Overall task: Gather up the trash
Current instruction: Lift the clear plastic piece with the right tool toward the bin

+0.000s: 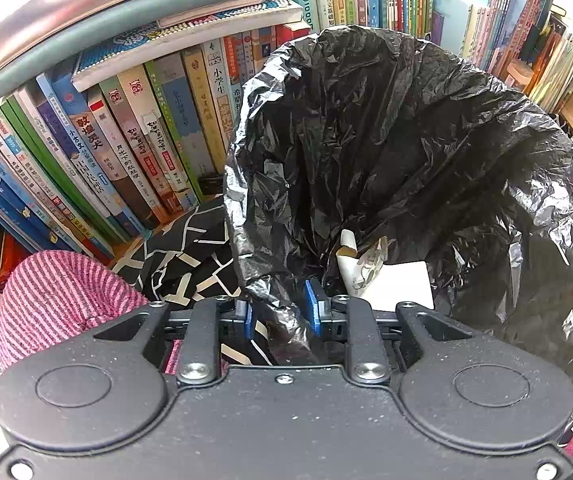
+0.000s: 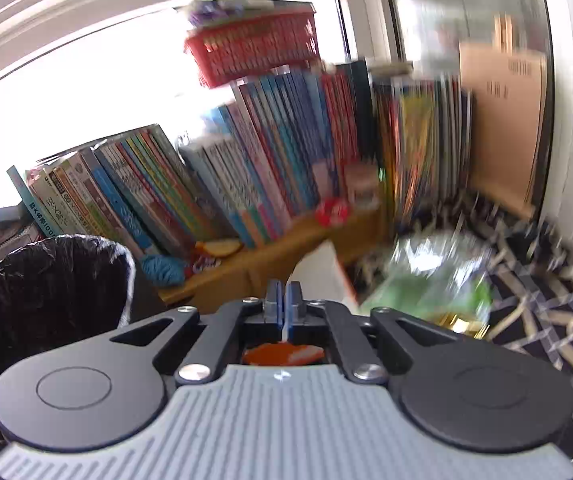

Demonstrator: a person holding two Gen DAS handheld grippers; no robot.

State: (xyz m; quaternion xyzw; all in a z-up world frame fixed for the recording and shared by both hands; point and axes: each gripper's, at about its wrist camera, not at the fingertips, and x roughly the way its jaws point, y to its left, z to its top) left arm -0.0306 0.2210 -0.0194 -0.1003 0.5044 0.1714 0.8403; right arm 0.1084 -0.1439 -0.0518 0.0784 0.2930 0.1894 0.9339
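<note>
1. Black bin bag [image 1: 406,152], filling right half of frame, mouth held agape to take trash
2. Left gripper [image 1: 282,312], bottom centre, clamped on bag rim
3. Right gripper [image 2: 285,300], bottom centre, pinching white card [image 2: 318,268]

Looked like a home reading corner: rows of colourful children's paperback books [image 1: 134,148], red plastic basket [image 2: 252,46], black-and-white patterned cloth [image 1: 190,248].

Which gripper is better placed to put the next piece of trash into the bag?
Right. The right gripper is shut on a white wrapper, with the bag nearby. The left gripper is busy pinching the bag's rim.
</note>
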